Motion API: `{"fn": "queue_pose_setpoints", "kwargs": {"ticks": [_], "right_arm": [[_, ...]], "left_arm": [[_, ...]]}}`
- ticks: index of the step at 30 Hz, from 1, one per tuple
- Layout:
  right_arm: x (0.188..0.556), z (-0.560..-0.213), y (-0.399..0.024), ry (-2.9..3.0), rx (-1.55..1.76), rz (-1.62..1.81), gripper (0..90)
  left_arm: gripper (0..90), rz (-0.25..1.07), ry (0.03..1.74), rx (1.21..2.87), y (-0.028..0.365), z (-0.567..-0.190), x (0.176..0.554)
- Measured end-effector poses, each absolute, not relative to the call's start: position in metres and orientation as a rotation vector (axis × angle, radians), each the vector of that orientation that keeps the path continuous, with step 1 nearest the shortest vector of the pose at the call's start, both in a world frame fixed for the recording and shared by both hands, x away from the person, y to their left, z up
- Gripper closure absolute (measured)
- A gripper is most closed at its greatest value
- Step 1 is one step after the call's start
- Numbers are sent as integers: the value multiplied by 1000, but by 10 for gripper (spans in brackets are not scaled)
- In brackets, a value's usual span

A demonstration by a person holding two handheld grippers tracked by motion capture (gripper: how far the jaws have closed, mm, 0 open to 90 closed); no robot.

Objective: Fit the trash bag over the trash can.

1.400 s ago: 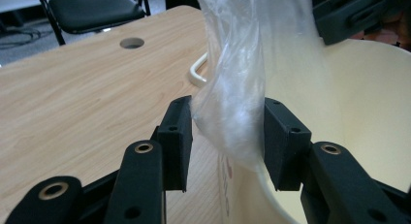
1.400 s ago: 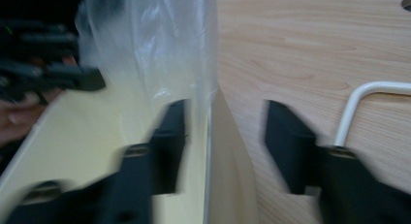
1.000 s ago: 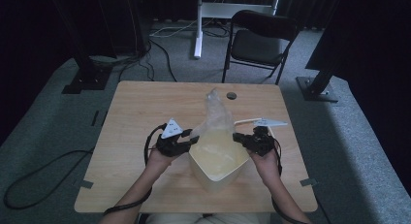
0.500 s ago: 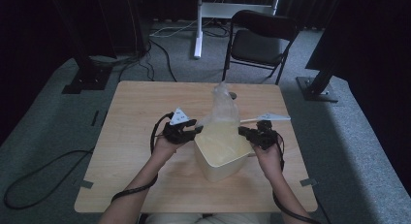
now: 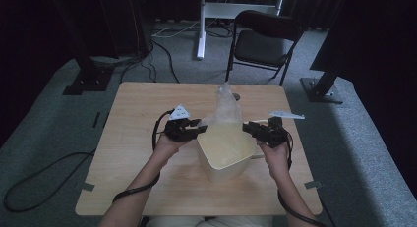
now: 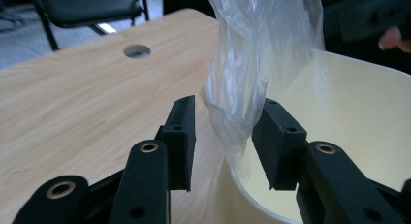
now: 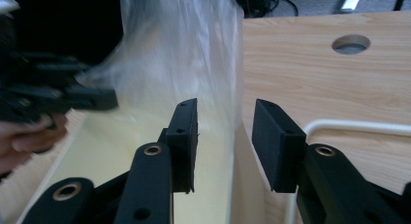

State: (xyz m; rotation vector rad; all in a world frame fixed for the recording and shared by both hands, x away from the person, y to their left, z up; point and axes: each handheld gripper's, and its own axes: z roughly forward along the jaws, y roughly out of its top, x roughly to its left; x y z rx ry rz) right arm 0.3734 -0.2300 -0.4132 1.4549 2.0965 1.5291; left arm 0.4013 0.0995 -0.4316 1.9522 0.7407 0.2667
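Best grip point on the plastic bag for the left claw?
Take the bag by its loose edge hanging at the bin rim, coming level from outside the bin's left wall. That edge already hangs between the left claw's open jaws; the film above is slack.

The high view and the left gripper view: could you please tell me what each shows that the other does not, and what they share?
High view: the black chair and floor cables beyond the table. Left gripper view: close up, the left tool has its jaws apart, with the plastic bag hanging between them at the cream bin rim. Shared: bag, bin, the wooden table and its round hole.
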Motion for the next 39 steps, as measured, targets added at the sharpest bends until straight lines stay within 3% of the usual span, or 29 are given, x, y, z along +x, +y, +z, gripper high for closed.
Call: {"fn": "queue_pose_setpoints", "kwargs": {"ticks": [5, 8, 10, 12, 24, 39], "right_arm": [[384, -409, -222, 2135, 1432, 1517, 613], [392, -413, -215, 2181, 1428, 1496, 627], [394, -415, -210, 2225, 1411, 1459, 767], [391, -416, -208, 2251, 1397, 1443, 898], [345, -407, -235, 2257, 1293, 1565, 900], [319, -413, -246, 2282, 1262, 1639, 900]], "left_arm": [[644, 186, 754, 1943, 97, -434, 415], [759, 154, 740, 1933, 95, -434, 416], [847, 172, 722, 1931, 93, -432, 413], [875, 200, 719, 1940, 92, -429, 410], [894, 245, 655, 1933, 94, -418, 392], [900, 269, 565, 1957, 102, -410, 367]]}}
